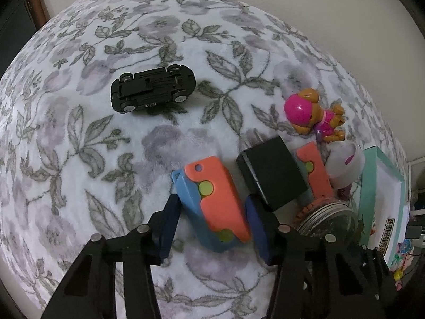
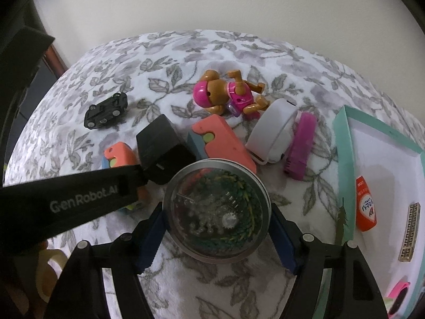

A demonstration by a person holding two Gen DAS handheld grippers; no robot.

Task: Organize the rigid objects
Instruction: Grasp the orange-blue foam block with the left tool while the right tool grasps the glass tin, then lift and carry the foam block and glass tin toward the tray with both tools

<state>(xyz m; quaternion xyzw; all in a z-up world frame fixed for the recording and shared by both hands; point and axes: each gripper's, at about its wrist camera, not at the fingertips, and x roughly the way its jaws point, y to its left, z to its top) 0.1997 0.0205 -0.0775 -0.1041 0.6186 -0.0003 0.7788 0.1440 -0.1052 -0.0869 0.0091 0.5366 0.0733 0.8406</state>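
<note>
On the floral fleece blanket point(image 1: 106, 146), the left gripper point(image 1: 209, 210) clamps a coral-and-blue plastic block point(image 1: 212, 202) just left of the black cube-shaped plug adapter point(image 1: 271, 172), while the right gripper point(image 2: 216, 228) clasps a round clear-lidded metal tin point(image 2: 216, 210) just in front of that adapter.

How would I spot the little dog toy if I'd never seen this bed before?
Start at the teal-rimmed box on the right of the flowered blanket. Just left of it lie a purple comb and a white round case; the dog figure lies on its side just beyond them. It is the only brown figure, with a bright pink helmet and pink outfit.
</note>
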